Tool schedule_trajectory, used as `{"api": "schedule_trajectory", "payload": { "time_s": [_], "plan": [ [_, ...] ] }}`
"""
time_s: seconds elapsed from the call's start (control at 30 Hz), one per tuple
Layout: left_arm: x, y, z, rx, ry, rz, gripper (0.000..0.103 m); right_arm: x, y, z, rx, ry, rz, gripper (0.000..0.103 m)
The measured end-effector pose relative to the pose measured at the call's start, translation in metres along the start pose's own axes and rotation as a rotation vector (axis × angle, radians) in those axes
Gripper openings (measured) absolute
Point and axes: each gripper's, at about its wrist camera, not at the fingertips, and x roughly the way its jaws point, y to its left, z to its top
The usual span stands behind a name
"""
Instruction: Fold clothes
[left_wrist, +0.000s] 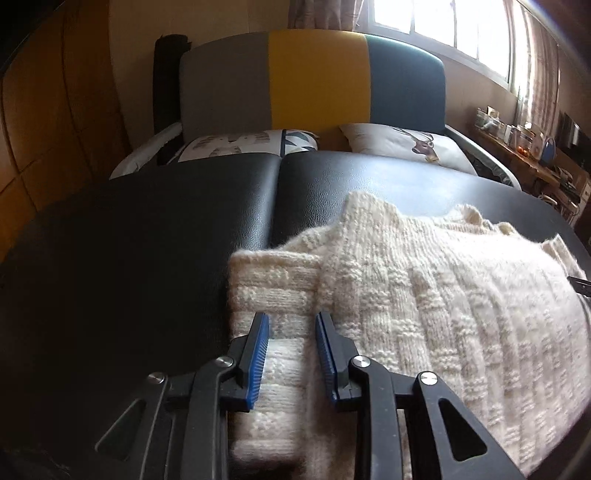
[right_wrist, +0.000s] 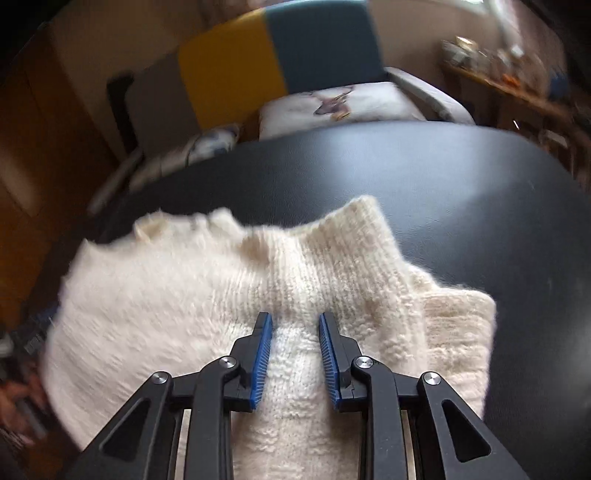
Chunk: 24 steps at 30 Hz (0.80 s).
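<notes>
Blue-padded fingers (left_wrist: 260, 354) of my left gripper (left_wrist: 291, 323) stood partly open, astride a folded band of the cream knit sweater (left_wrist: 424, 295) without pinching it; nothing was held. My right gripper (right_wrist: 295, 323) stood the same way, its fingers (right_wrist: 262, 354) partly open over a raised ridge of the knit near the middle of the garment, and I could not tell whether the pads touched the wool or only hovered.

The sweater lay on the black padded bench (left_wrist: 147, 240), already doubled on itself, one layer lapped over another at its left edge and its ragged upper edge pointing away from me. I judged the fold half made. To do it well, I reckoned both sets of fingers should close on matching edges, take all the layers at once, and lift evenly so the loose, stretchy knit would not sag or drag.

Beyond the bench a bed carried two printed pillows (left_wrist: 399, 144) against a headboard (left_wrist: 314, 81) panelled grey, yellow and teal. A bright window (left_wrist: 443, 26) lit the room from the right, above a cluttered shelf (left_wrist: 517, 140). The right view was blurred.
</notes>
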Motion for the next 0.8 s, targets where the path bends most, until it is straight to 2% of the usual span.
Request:
{"api": "schedule_trajectory", "payload": {
  "time_s": [0.07,0.13,0.17,0.27,0.33,0.4,0.47,0.53,0.6,0.67,0.7,0.73,0.77,0.8],
  "plan": [
    [-0.019,0.001,0.001,-0.064,-0.043,-0.026,0.027,-0.024,-0.007,-0.001,0.024,-0.051,-0.008,0.030],
    [-0.038,-0.004,0.001,-0.095,-0.099,-0.064,0.027,-0.042,-0.015,-0.003,0.023,-0.073,-0.082,0.030],
    [-0.048,-0.010,0.000,-0.093,-0.130,-0.087,0.027,-0.050,-0.021,-0.005,0.028,-0.080,-0.104,0.030],
    [-0.057,-0.041,-0.006,-0.005,-0.161,-0.156,0.027,-0.068,-0.033,-0.020,0.066,-0.078,-0.066,0.030],
    [-0.045,-0.069,-0.012,0.089,-0.128,-0.160,0.027,-0.066,-0.035,-0.029,0.057,-0.082,-0.038,0.030],
    [-0.029,-0.084,-0.019,0.134,-0.083,-0.140,0.027,-0.056,-0.035,-0.036,0.028,-0.082,0.011,0.029],
    [-0.014,-0.091,-0.029,0.143,-0.064,-0.106,0.027,-0.037,-0.034,-0.040,-0.001,-0.039,-0.029,0.023],
    [-0.012,-0.092,-0.034,0.147,-0.072,-0.098,0.028,-0.030,-0.045,-0.044,0.055,-0.029,-0.033,0.016],
    [-0.017,-0.091,-0.033,0.144,-0.058,-0.100,0.028,-0.029,-0.060,-0.048,0.138,-0.034,-0.018,0.017],
    [-0.026,-0.090,-0.030,0.129,-0.062,-0.108,0.027,-0.045,-0.073,-0.052,0.251,-0.093,0.048,0.025],
    [-0.031,-0.089,-0.029,0.121,-0.066,-0.113,0.027,-0.056,-0.076,-0.054,0.278,-0.125,0.069,0.041],
    [-0.038,-0.092,-0.032,0.119,-0.076,-0.146,0.027,-0.063,-0.079,-0.056,0.292,-0.141,0.080,0.065],
    [-0.045,-0.096,-0.035,0.118,-0.088,-0.190,0.027,-0.067,-0.080,-0.058,0.297,-0.143,0.087,0.073],
    [-0.052,-0.100,-0.039,0.117,-0.100,-0.234,0.027,-0.070,-0.082,-0.059,0.302,-0.146,0.094,0.077]
  ]
}}
